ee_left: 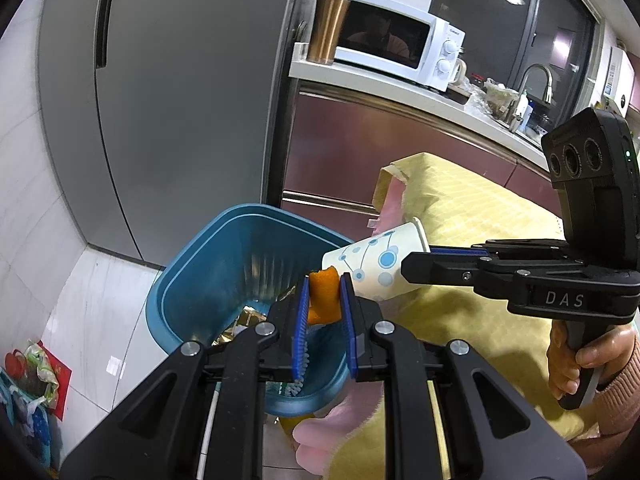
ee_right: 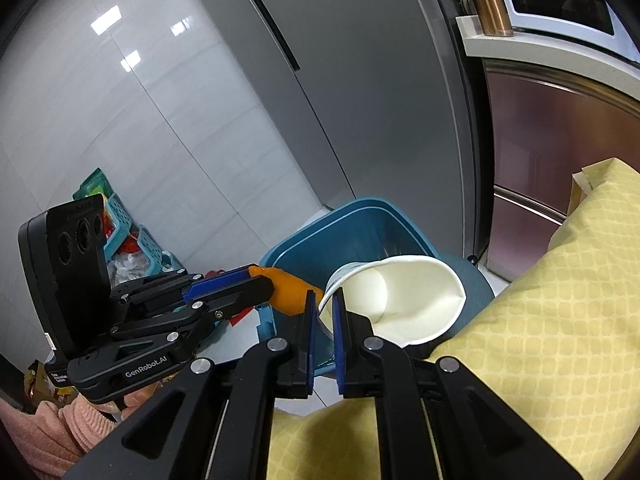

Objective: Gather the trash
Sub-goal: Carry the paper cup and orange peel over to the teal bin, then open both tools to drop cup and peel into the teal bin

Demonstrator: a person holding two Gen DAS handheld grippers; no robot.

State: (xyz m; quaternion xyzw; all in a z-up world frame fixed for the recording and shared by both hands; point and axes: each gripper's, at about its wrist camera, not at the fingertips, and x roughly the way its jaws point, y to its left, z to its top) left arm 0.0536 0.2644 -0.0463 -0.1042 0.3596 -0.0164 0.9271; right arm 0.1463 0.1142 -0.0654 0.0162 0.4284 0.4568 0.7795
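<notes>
Two grippers over the bin beside the table

The bin [ee_left: 208, 280] stands on the floor between fridge [ee_left: 168, 112] and cloth-covered table [ee_left: 480, 216]. Above it, the left gripper [ee_left: 325, 280] holds peel [ee_left: 323, 300]; just right, the right gripper [ee_right: 325, 300] holds a tipped cup [ee_right: 400, 300].

Both claws are black plastic with blue ribbed pads and silver screws. The right claw [ee_left: 404, 268] reads "DAS", the left claw [ee_right: 272, 280] "GenRobot.AI". Pink knit sleeves [ee_right: 60, 432] cover the wrists.
</notes>
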